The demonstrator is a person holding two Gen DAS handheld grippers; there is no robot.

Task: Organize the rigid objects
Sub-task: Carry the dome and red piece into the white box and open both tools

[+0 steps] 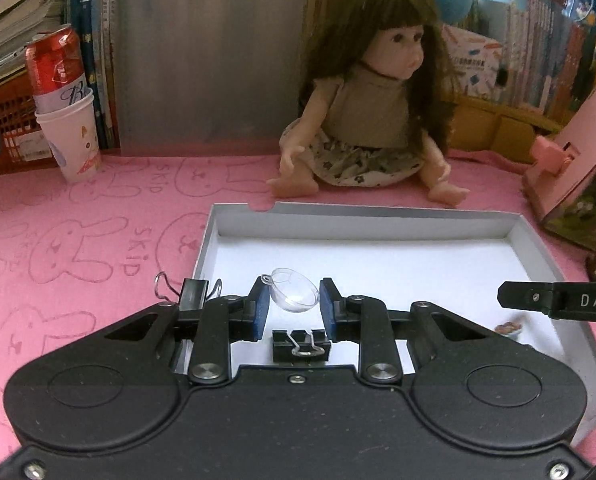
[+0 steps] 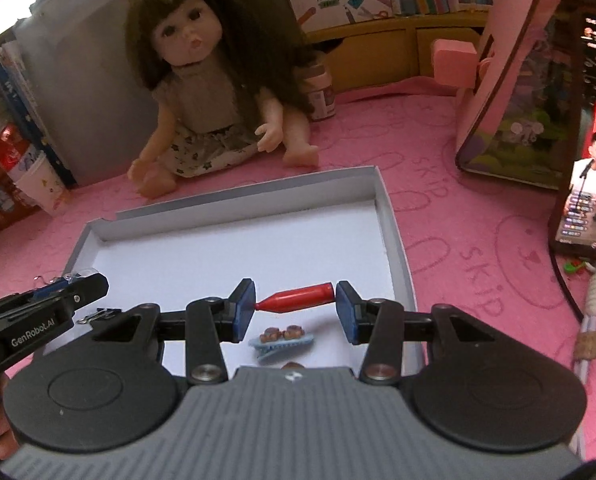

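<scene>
Left wrist view: pink bunny-print mat, white tray at centre.
Left gripper: clenched on clear cup.
Right gripper: grasping red cone, frame centre.

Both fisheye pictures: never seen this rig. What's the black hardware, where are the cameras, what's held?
No robot arm: a person carries two hand-held two-finger tools, each with a camera looking along its fingers. The left tool pinches a clear plastic dome; the right tool holds a red cone-tipped piece end to end. Both hover over a shallow white box on a pink mat. In the box lie a binder clip and a blue hair clip. A doll sits behind.
</scene>
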